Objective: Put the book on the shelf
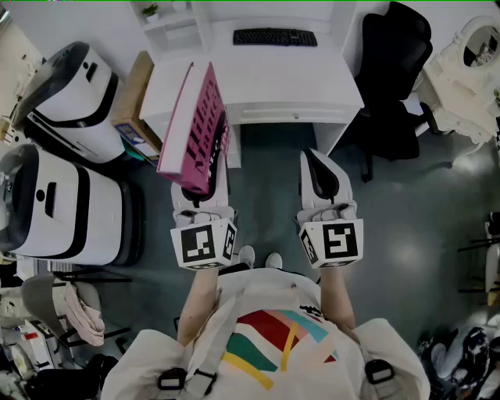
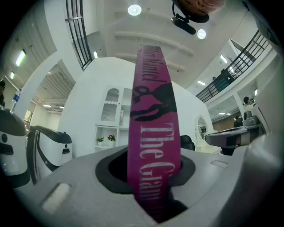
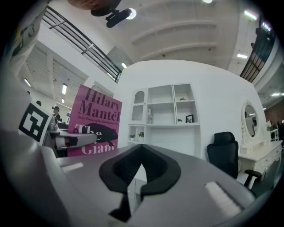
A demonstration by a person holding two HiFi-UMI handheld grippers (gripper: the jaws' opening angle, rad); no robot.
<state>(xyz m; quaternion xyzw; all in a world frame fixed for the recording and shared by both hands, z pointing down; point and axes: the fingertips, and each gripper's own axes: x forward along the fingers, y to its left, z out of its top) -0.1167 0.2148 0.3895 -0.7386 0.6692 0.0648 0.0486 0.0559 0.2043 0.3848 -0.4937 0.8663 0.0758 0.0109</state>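
Head view: the left claw point(image 1: 201, 178) is clamped on the lower end of the book point(image 1: 194, 121), a flat magenta slab with dark lettering and pale page edges, which stretches ahead of that claw over the edge of the white worktop point(image 1: 312, 86). The right claw point(image 1: 316, 166) sits just beside it, closed on nothing. The shelf point(image 1: 168, 19) lies well ahead of both claws, beyond the worktop; a black keyboard point(image 1: 275, 37) lies between.

Left gripper view: the jaws stand partly apart, pressing on the smooth spine from both sides. The book rises steeply above the claw, leaning a little. The white shelf shows ahead, to the left of the spine, with small square bays and 1 arched door.

Right gripper view: the ribbed black pads meet with nothing between them. The book cover stands to this claw's left, the shelf straight ahead.

Judgement: with only 1 end gripped, the long, slick cover could pivot or slide out. A narrow bay could also catch a corner, and a low reach might knock the keyboard.
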